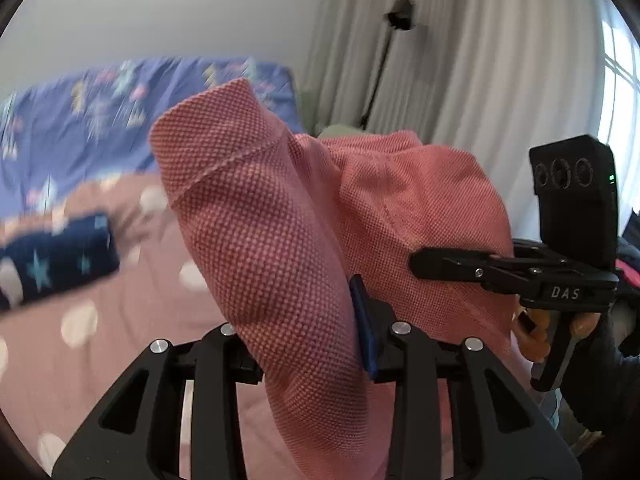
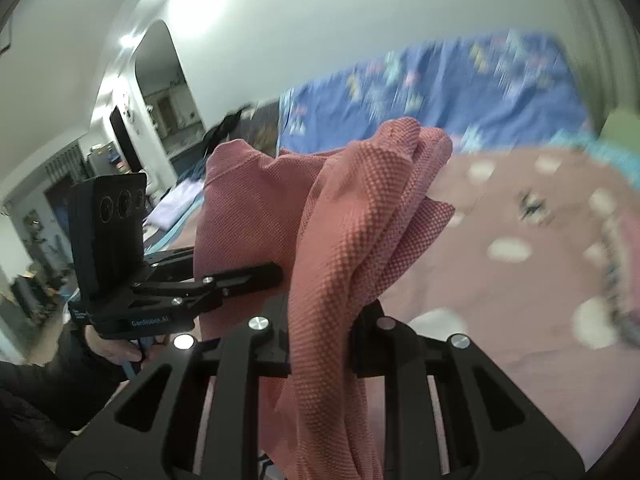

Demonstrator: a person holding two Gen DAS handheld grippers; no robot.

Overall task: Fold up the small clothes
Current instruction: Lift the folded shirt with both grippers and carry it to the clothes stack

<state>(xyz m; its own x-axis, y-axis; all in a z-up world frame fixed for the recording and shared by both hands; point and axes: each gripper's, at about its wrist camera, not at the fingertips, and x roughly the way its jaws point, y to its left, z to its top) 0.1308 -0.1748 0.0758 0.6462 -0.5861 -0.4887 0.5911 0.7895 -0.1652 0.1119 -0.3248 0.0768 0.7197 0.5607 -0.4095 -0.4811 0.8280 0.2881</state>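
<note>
Fabric fills the left wrist view: a pink mesh garment (image 1: 276, 248) hangs between the fingers of the left gripper (image 1: 308, 344), which is closed on a thick fold of it, jaws only partly apart around the cloth. The garment is lifted clear of the bed (image 1: 80, 360), whose pink sheet has white dots. A dark blue star-print cloth (image 1: 52, 264) lies near the bed's left edge; a blue patterned blanket (image 1: 100, 112) runs along the far edge. At right, the right gripper (image 1: 424, 266) pinches the same garment, a hand (image 1: 560, 332) under it.

Right wrist view: the right gripper (image 2: 320, 344) is clamped narrowly on a bunched part of the pink mesh garment (image 2: 344, 240), held above the bed (image 2: 500, 288). At left, the left gripper (image 2: 256, 276) grips the garment's other side. The blue patterned blanket (image 2: 460, 96) lies along the far edge, blurred.
</note>
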